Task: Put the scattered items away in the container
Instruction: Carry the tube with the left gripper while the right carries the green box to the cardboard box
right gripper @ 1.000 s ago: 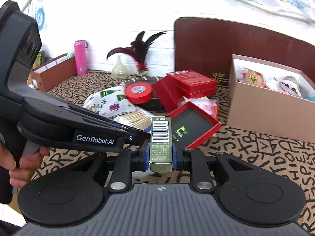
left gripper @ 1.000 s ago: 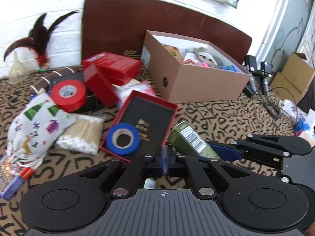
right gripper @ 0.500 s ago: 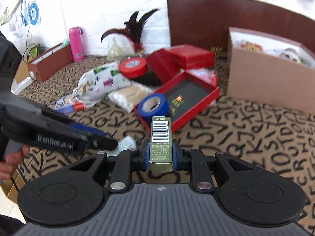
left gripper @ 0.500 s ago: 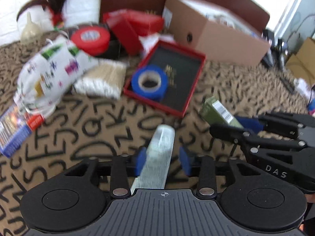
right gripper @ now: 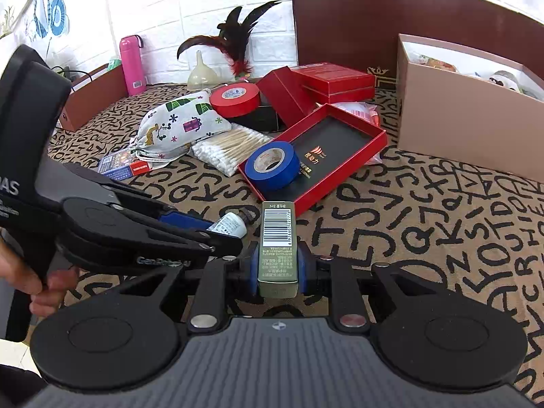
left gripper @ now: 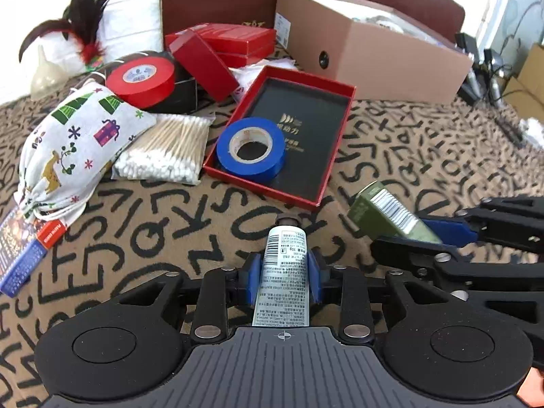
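The left tool [left gripper: 283, 272] has just been closing its jaws, and the white tube [left gripper: 284, 280] now sits between the blue pads, its long axis along the fingers, cap forward. The right tool [right gripper: 277, 268] is shut on the green box [right gripper: 277, 244], held the same way. The cardboard box [left gripper: 370, 57] stands toward the far right corner of the worktop [left gripper: 425, 156]. The right hand seems nearer; the patterned cloth between is open.
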A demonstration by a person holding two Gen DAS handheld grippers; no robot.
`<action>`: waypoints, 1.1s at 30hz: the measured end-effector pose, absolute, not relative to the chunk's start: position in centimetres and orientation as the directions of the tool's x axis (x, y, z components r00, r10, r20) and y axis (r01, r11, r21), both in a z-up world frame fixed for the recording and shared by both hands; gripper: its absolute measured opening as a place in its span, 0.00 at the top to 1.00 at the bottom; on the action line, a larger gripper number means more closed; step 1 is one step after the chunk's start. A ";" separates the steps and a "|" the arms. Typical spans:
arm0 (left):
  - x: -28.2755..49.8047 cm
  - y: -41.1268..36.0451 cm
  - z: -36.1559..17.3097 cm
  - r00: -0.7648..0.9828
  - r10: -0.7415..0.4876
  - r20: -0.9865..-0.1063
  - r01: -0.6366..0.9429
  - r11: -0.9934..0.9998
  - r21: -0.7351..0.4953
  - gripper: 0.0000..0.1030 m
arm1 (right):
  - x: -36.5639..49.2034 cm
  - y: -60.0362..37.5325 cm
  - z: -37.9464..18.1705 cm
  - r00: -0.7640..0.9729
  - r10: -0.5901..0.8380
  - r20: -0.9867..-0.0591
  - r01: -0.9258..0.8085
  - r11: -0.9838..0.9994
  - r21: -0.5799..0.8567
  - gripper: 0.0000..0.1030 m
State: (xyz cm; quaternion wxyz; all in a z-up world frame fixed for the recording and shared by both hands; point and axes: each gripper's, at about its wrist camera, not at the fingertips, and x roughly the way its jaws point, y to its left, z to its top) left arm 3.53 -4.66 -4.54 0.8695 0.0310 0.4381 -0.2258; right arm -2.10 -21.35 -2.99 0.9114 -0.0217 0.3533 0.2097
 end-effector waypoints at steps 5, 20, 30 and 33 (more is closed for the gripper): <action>3.9 -5.3 -1.7 0.542 -0.417 -0.730 0.448 0.878 -0.169 0.73 | -2.0 -21.8 -2.0 0.683 0.371 -0.629 -0.403 0.910 0.099 0.76; 10.3 -14.6 7.3 0.589 -0.547 -0.595 0.555 0.809 -0.194 0.73 | 3.0 -27.5 5.7 0.824 0.299 -0.481 -0.336 0.942 0.011 0.76; 19.4 -23.4 10.9 0.589 -0.609 -0.532 0.580 0.776 -0.247 0.73 | 11.2 -33.0 9.6 0.893 0.138 -0.429 -0.190 0.978 -0.081 0.76; 21.7 -26.1 11.0 0.596 -0.611 -0.522 0.584 0.775 -0.241 0.73 | 13.9 -35.3 9.9 0.899 0.100 -0.426 -0.148 0.986 -0.082 0.76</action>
